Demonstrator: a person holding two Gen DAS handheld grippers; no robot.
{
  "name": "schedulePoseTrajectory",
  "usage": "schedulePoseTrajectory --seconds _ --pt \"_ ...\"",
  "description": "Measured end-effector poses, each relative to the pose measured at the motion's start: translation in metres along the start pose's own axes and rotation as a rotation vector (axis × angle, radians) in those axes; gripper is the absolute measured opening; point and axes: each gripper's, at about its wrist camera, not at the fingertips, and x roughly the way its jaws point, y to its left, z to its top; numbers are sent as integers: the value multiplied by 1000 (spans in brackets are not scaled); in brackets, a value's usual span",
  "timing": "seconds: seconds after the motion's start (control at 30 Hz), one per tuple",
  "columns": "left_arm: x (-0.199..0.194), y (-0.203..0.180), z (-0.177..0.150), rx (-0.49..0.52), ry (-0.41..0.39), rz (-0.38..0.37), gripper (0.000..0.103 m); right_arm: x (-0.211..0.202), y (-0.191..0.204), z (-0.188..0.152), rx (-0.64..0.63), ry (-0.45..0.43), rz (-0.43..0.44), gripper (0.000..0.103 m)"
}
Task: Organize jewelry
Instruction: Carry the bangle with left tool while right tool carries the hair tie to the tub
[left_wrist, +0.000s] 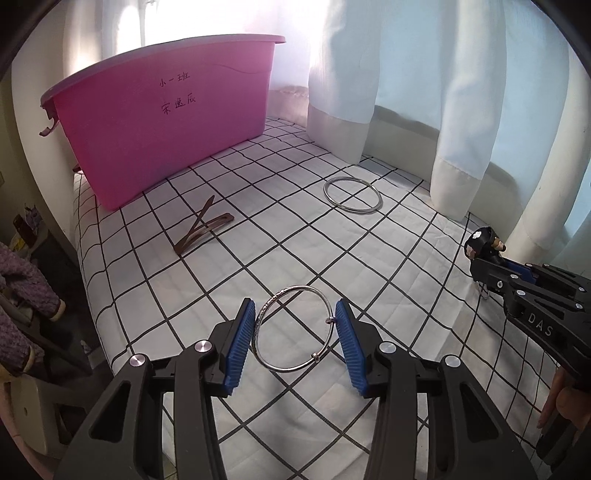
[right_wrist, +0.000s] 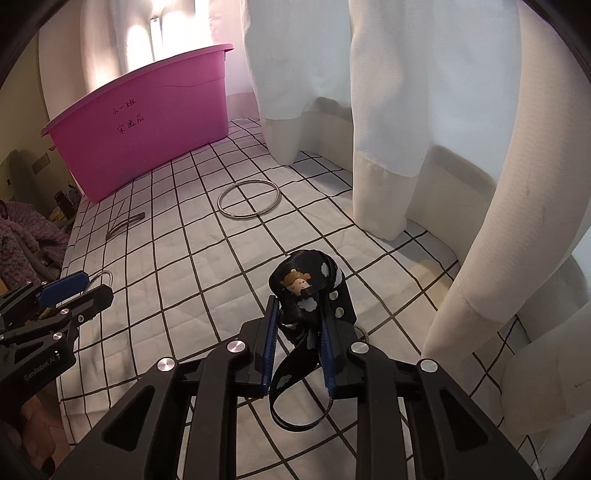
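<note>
Flanking pink bin (left_wrist: 166, 122), white curtain (left_wrist: 424, 92)

Both tools are built alike from matte black plastic linkage arms, pierced by triangular cut-outs and joined by round silver screw heads. Each finger of the left gripper (left_wrist: 295, 341) is faced with a ribbed blue pad (left_wrist: 241, 345); the same blue pads (right_wrist: 271, 347) are seen on the right gripper (right_wrist: 297, 349). White lettering "DAS" is printed on the right tool's side, and "GenRobot.AI" on the left's. Bare skin of a hand (left_wrist: 561, 402) is visible just beside the "DAS" marking.
</note>
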Motion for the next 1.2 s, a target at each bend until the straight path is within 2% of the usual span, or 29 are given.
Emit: schedulePoseTrajectory --seconds 0.27,0.6,0.9,1.03,1.2 --pt "-46 7 21 7 -45 -5 44 -35 9 13 -1 -41 42 20" --pt "-102 36 63 -2 -141 -40 44 -73 33 69 -28 -129 73 20" --pt "-120 89 136 91 -265 -105 44 -83 78 146 -10 -210 60 20" --pt "-120 123 172 88 -318 -126 44 -79 105 191 -16 -258 61 20" --pt "-107 176 210 61 -331 -112 44 -56 146 242 -25 -287 103 20"
